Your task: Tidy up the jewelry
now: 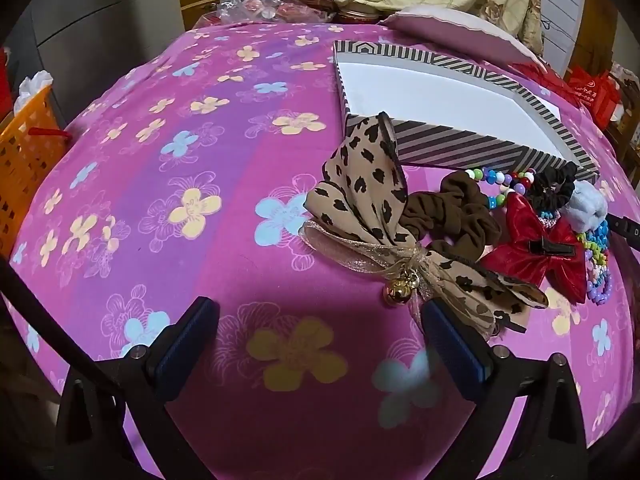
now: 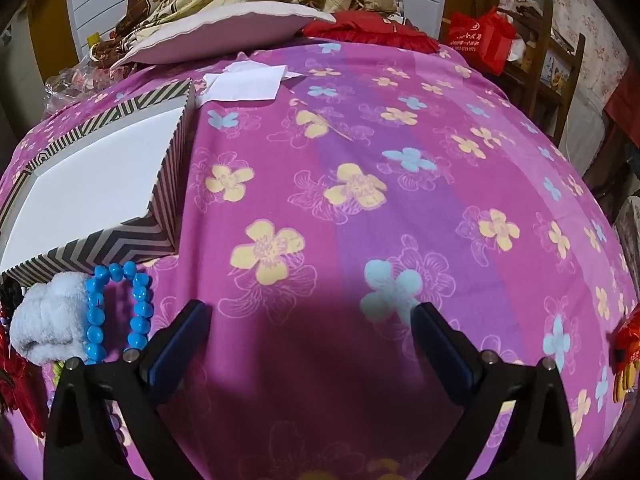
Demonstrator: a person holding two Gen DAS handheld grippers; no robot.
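The left gripper (image 1: 320, 328) is held low over a pink flowered cloth (image 1: 192, 184), its jaws spread wide apart with nothing between them. Just ahead of its right finger (image 1: 452, 344), a leopard-print bow (image 1: 368, 208) with small gold bells (image 1: 400, 290) is seen lying on the cloth, its lower tail reaching almost to that fingertip; whether the two touch cannot be told. Further ahead and to the right of this gripper, a brown scrunchie (image 1: 452, 220), a red glossy bow (image 1: 536, 248), a black scrunchie (image 1: 554, 186), a pale blue fluffy scrunchie (image 1: 586, 204) and strings of coloured beads (image 1: 502, 184) are gathered in a heap. Beyond the heap, an open striped box (image 1: 460, 148) with a white inside is set, with nothing seen in it. The right gripper (image 2: 312, 332) is likewise held with its jaws wide apart and nothing gripped, above a bare stretch of the same cloth (image 2: 400, 160). To the left of its left finger (image 2: 180, 344), a bright blue bead bracelet (image 2: 116, 312) is laid, with the pale blue fluffy scrunchie (image 2: 48, 320) just beside it. The striped box (image 2: 120, 244) is seen ahead and to the left, and white paper (image 2: 248, 84) lies further ahead, past the box.
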